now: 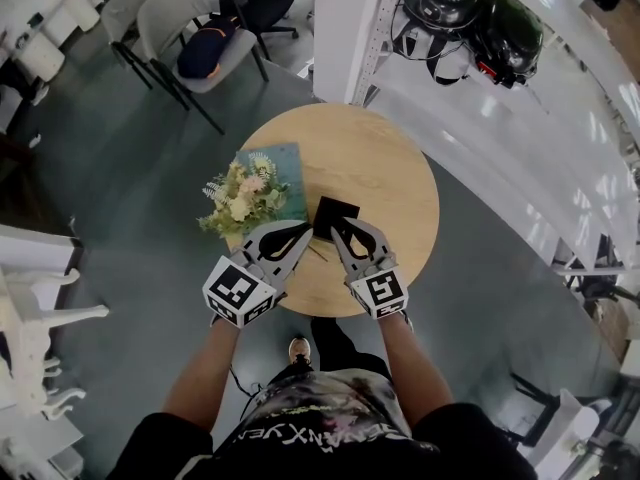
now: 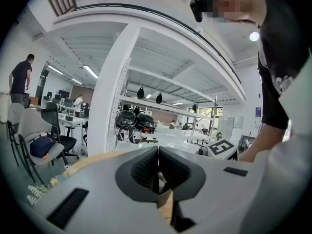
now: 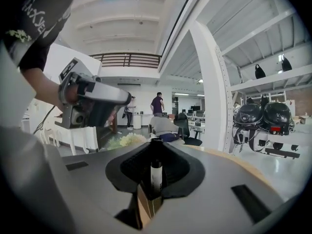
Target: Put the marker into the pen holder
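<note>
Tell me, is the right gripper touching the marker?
Touching. The right gripper view shows the marker standing upright between the jaws of the right gripper, with the dark pads pressed against its sides.

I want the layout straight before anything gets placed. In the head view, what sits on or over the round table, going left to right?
Flower bouquet → left gripper → right gripper, which holds the marker. The black pen holder overlaps both grippers' tips, so it is left out.
</note>
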`<state>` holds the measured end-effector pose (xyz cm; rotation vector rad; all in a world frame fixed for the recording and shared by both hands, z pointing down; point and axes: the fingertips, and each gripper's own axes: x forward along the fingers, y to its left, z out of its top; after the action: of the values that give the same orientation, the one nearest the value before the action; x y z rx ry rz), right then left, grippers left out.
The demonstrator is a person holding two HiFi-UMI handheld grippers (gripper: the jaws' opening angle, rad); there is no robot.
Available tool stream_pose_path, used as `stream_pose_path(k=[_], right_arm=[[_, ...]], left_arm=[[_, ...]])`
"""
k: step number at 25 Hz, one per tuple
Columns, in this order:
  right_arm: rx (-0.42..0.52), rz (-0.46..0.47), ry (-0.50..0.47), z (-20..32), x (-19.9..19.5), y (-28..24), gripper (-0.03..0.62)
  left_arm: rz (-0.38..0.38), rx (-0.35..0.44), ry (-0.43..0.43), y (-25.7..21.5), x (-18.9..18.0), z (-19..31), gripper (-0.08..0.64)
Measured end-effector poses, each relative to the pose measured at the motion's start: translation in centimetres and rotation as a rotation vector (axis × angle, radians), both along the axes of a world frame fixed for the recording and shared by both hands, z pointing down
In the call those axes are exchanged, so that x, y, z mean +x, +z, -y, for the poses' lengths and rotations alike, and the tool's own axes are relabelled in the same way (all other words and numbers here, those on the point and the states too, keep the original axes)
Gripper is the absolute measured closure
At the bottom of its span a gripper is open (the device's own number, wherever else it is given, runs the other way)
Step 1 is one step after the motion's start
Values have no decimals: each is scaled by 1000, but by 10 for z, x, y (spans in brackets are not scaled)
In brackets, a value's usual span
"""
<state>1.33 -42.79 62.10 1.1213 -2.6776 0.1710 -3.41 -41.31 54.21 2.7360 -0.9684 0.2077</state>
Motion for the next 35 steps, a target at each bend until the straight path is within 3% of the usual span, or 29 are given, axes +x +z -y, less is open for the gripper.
stream_pose_path(k=[5, 13, 21, 29, 35], right_arm=[[-33, -79, 4, -4, 2, 19, 526], [-50, -121, 10, -5, 4, 28, 525], [-74, -82, 3, -7, 5, 21, 511], [-39, -82, -5, -12, 7, 2, 487], [42, -64, -11, -17, 3, -39, 486]], left_arm=[[1, -1, 9, 2, 2, -2, 538], [3, -3, 10, 2, 4, -4, 538], [1, 2, 8, 0, 3, -5, 538], [-8, 20, 10, -8, 5, -7, 538], [-14, 46, 10, -25, 2, -14, 538]])
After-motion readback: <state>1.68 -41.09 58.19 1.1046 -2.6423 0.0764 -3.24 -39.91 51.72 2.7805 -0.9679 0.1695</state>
